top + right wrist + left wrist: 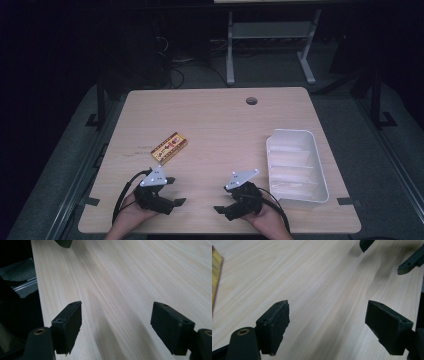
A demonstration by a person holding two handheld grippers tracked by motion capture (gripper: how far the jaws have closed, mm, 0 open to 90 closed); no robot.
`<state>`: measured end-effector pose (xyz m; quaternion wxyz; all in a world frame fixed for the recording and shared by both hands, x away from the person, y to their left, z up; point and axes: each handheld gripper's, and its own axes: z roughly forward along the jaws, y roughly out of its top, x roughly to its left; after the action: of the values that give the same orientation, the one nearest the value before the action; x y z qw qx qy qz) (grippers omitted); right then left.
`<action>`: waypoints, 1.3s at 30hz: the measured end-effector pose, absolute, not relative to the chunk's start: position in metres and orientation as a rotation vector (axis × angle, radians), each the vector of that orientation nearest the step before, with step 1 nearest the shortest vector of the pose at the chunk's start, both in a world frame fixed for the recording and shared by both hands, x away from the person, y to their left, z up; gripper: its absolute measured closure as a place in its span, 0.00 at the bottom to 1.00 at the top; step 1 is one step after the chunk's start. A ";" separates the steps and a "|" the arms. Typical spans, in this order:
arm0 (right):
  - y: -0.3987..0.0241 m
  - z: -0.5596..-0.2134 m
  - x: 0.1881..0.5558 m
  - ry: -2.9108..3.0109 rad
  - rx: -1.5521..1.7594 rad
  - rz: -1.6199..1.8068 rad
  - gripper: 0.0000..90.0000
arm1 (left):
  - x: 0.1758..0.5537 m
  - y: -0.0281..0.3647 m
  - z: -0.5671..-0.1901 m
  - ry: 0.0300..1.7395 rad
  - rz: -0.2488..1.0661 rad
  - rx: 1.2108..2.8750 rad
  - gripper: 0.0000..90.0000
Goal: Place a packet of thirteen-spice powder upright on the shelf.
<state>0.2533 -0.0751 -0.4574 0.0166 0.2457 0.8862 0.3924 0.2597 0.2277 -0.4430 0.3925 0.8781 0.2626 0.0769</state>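
Nothing is held yet, so the job looks to be at its very start: the little box is judged to be the thing to be picked up, and the white tray the likely place for it.

Left gripper is seen low at the table's near edge, at about 7 o'clock, with its jaws spread wide over bare wood. In the left gripper view the same spread jaws are seen with nothing between them, and a yellow edge of the box peeks in at 9 o'clock.

The yellow and red box lies flat near the middle of the table, at about 12 o'clock from the left gripper and close to it, not touched.

Right gripper is seen at about 5 o'clock on the table, jaws spread wide and empty too.

The white tray is set at 3 o'clock, close to the right edge, well apart from the box.

For the next move, a short reach forward by the left gripper is called for, with the jaws lined up across the box's narrow sides. Plenty of open wood is left around the box. Care is needed at the near edge, where both grippers sit.
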 end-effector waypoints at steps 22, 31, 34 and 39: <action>-0.082 -0.453 0.254 2.739 0.780 1.245 0.26 | 0.309 0.258 -0.427 0.832 0.322 2.219 0.21; -0.081 -0.452 0.253 2.750 0.768 1.236 0.26 | 0.337 0.266 -0.419 0.852 0.334 2.255 0.19; -0.080 -0.453 0.252 2.756 0.760 1.235 0.25 | 0.348 0.265 -0.422 0.888 0.362 2.280 0.17; -0.078 -0.453 0.254 2.759 0.762 1.233 0.25 | 0.358 0.264 -0.428 0.914 0.382 2.290 0.15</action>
<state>0.2543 -0.0778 -0.4535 0.0127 0.2446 0.8852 0.3955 0.3576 0.2645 -0.4283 0.3175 0.8703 0.3474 0.1453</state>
